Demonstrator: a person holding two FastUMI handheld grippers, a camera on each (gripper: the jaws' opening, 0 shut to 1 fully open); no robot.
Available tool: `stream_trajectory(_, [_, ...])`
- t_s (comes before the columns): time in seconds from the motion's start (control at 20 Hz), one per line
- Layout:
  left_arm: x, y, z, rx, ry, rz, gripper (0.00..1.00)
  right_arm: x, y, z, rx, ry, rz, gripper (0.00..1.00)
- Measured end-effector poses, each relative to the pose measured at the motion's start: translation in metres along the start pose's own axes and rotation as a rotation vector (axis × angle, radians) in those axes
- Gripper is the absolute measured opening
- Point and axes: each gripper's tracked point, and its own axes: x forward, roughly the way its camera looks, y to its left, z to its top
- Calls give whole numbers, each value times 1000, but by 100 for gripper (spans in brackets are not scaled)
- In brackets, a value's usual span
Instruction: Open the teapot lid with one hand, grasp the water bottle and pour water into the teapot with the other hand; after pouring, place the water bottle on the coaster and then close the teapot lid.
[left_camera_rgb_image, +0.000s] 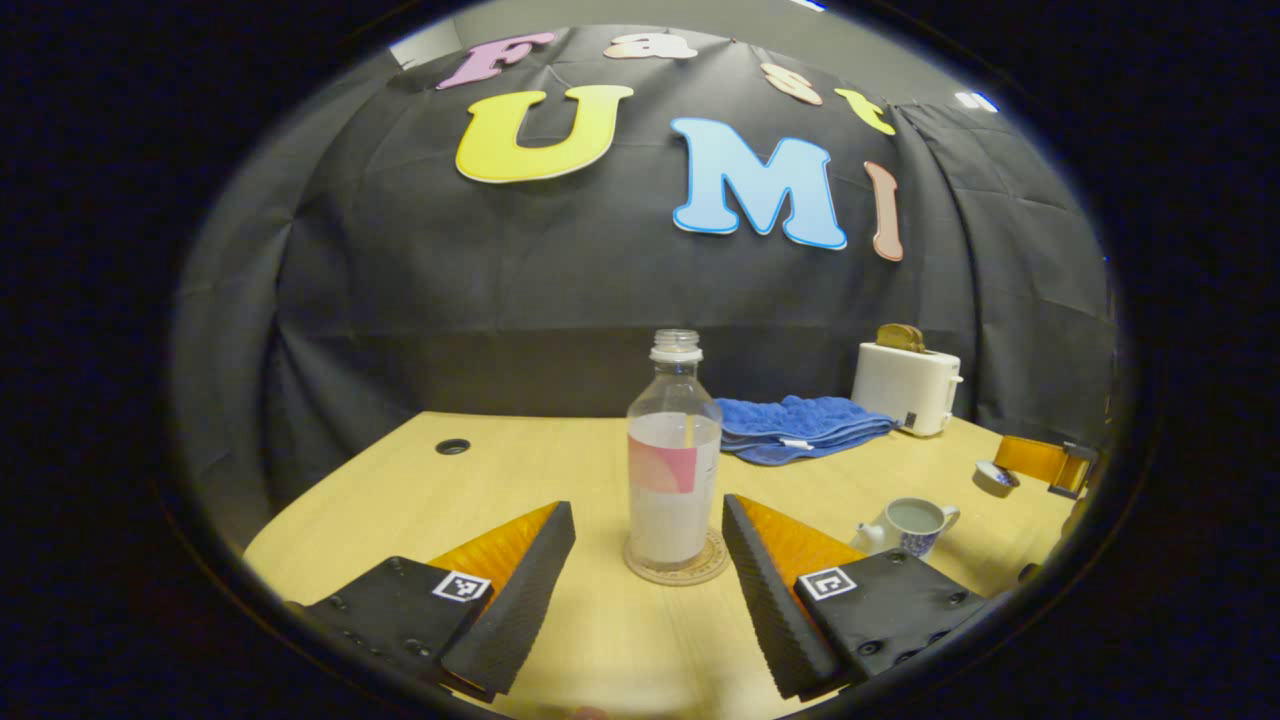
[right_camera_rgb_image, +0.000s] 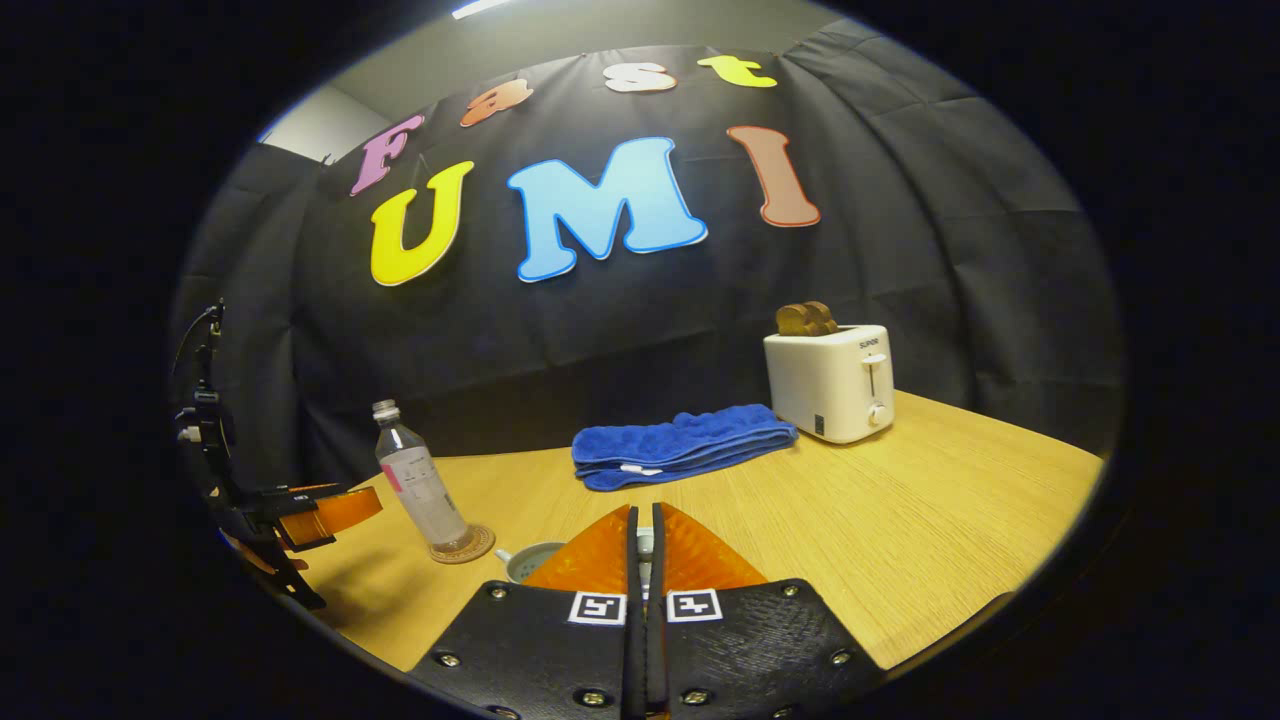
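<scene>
A clear water bottle (left_camera_rgb_image: 673, 470), uncapped and part full, stands upright on a round coaster (left_camera_rgb_image: 677, 572) in the middle of the wooden table. My left gripper (left_camera_rgb_image: 648, 510) is open, its fingers spread to either side of the bottle and slightly nearer than it, not touching. The small white teapot (left_camera_rgb_image: 908, 525) sits to the right, uncovered, with water inside. My right gripper (right_camera_rgb_image: 645, 525) is shut on the teapot lid (left_camera_rgb_image: 997, 478), held up beside the pot. In the right gripper view the bottle (right_camera_rgb_image: 415, 485), coaster (right_camera_rgb_image: 462, 545), teapot (right_camera_rgb_image: 530, 560) and left gripper (right_camera_rgb_image: 330, 515) lie to the left.
A folded blue towel (left_camera_rgb_image: 800, 425) lies behind the bottle, and a white toaster (left_camera_rgb_image: 908, 385) with toast stands at the back right. A cable hole (left_camera_rgb_image: 452, 446) is in the tabletop at the far left. The towel (right_camera_rgb_image: 680, 445) and toaster (right_camera_rgb_image: 830, 380) sit ahead of the right gripper.
</scene>
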Motion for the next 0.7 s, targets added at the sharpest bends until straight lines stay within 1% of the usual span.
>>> stream_trajectory(0.15, [-21,12,5,-10,-24,12,99,10,24,4,-8,5,44,1])
stream_trajectory(0.3, [-37,30,9,-13,-42,34,99,20,40,-3,-17,30,73,0])
stream_trajectory(0.5, [-53,52,9,-17,-59,72,99,31,51,-19,-32,76,84,0])
stream_trajectory(0.7, [-61,61,6,-33,-69,84,99,35,59,-27,-58,98,86,0])
